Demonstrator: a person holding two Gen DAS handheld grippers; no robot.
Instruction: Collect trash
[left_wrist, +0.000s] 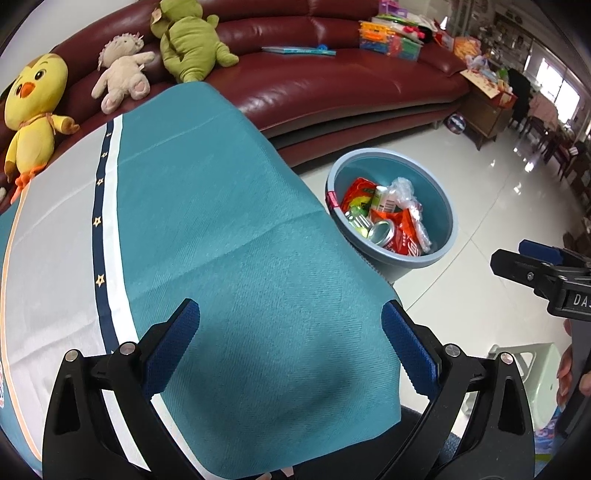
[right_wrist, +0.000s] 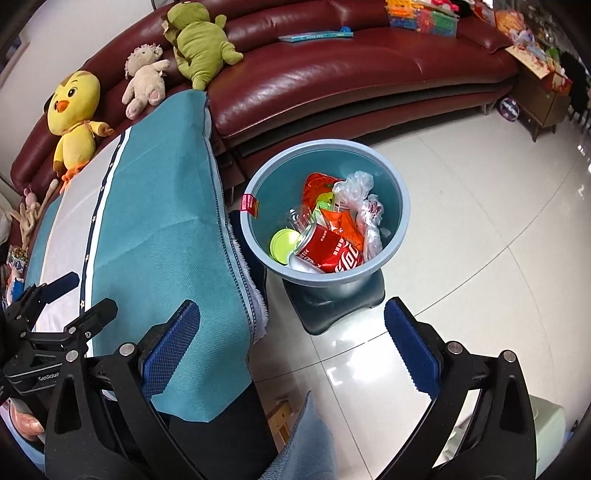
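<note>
Both grippers — left (left_wrist: 290, 354), right (right_wrist: 291, 354) — gape empty beside the filled bin (right_wrist: 402, 206).

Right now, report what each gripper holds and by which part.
Nothing is held. The left gripper and right gripper both stand open and empty; the trash lies in the blue bin.

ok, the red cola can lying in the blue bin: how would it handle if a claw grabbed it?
The red cola can lies on its side atop loose wrappers in the blue bin, so a nudge would probably roll it. Its opened top suggests it is empty: likely light, thin-walled, and apt to dent under a hard squeeze. The glossy surface may slip on the pads.
</note>
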